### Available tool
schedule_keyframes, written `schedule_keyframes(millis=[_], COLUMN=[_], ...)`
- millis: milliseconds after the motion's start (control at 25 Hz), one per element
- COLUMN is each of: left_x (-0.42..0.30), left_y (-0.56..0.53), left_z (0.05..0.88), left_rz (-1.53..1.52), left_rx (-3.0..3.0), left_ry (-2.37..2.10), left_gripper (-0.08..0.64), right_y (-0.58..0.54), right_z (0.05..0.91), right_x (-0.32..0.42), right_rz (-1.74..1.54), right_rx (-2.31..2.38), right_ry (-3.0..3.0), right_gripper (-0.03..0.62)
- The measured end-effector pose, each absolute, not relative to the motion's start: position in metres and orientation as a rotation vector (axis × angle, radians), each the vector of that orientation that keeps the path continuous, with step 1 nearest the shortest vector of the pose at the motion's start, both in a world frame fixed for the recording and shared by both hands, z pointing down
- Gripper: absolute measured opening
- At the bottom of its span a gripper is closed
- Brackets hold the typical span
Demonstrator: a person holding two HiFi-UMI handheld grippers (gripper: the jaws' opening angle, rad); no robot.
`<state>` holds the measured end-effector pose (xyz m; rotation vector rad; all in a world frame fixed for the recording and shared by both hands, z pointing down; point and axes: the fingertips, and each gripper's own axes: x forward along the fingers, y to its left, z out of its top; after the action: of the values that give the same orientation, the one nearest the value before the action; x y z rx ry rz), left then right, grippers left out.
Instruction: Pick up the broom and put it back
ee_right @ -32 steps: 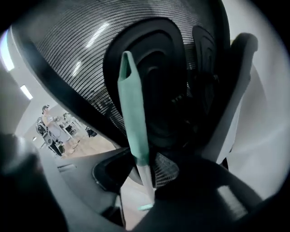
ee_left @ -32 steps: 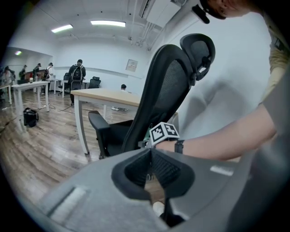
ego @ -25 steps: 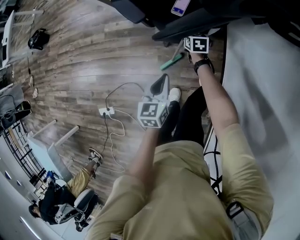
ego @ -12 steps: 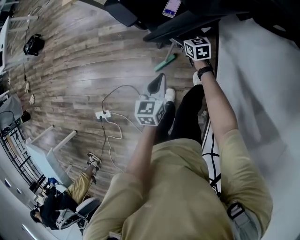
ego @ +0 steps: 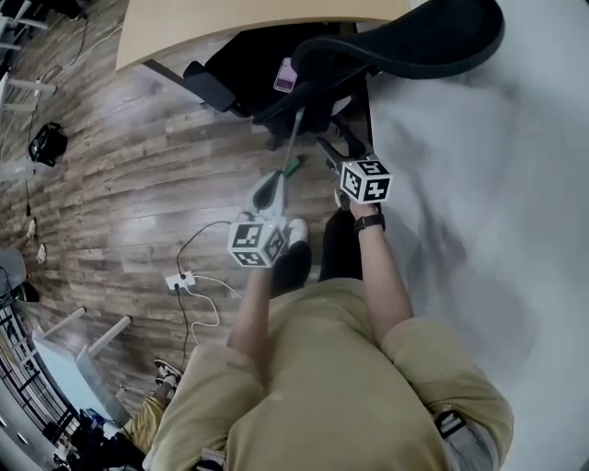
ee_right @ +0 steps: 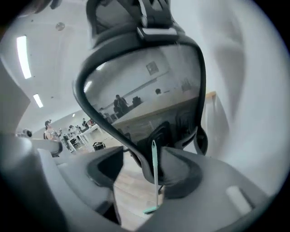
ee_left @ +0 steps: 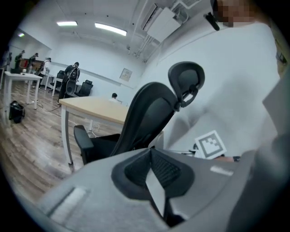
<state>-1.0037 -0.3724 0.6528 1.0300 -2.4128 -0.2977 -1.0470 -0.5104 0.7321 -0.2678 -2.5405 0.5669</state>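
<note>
The broom [ee_right: 155, 176] stands almost upright on the wooden floor [ego: 138, 184], with its long axis running from floor to top. Its head is down on the boards and the tip of the handle points up, in front of the black office chair [ego: 414, 41]. Whether the handle touches the chair, I cannot tell. The handle is a thin, straight stick of pale mint green, and the head is small, flat and of the same green. In the head view the broom shows as a fine line with a green spot at its lower end, just beside the chair base and near both grippers.

The right gripper [ee_right: 145, 154] has its jaws wide apart and they hold nothing. In the right gripper view the broom appears in the gap between them, closer to the right jaw, but further away and not touched by either jaw.

The left gripper [ee_left: 152, 152] has its jaws closed together with nothing between them. It points toward the chair and the light wooden bench [ego: 230, 14] behind it
</note>
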Motion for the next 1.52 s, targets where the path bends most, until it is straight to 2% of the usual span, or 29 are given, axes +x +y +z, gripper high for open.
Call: schedule_keyframes(millis=[40,80,160,200,360,840,1520], left_x=[-1.005,-1.005,-1.003,-1.002,-0.998,-0.97,-0.961], left_y=[-0.374,-0.375,-0.377,-0.379,-0.385,-0.396,-0.382], left_z=[0.639,0.624,0.595,0.582,0.542,0.454,0.457], left_rz=[-0.295,-0.294,-0.299,-0.305,-0.287,-0.167,-0.218], left_rx=[1.038,1.048,1.089,1.122,1.221,1.433,1.373], left_ry=[-2.431,-2.448,-2.465,-2.461,-2.465,-2.596,-2.606], left_gripper=[0.002,0.002,0.002,0.002,0.002,0.002,0.002], right_y=[-0.516,-0.52,-0.519,-0.516,-0.499,-0.5,-0.46], right_z=[0.713,0.692,0.652,0.632,0.574,0.457,0.44], right_x=[-1.036,-1.025,-1.007,-1.0,-0.982,-0.941,-0.94], right_rz=[0.534,0.502,0.42,0.355,0.101,0.063,-0.004], right_rx=[-0.243,-0.22,-0.184,-0.17,-0.175,-0.024,-0.153], right_ry=[-2.572,-2.604,-2.648,-2.665,-2.73,-2.954,-2.953], right_gripper=[0.188,0.108,0.067,0.007,0.006,0.006,0.006])
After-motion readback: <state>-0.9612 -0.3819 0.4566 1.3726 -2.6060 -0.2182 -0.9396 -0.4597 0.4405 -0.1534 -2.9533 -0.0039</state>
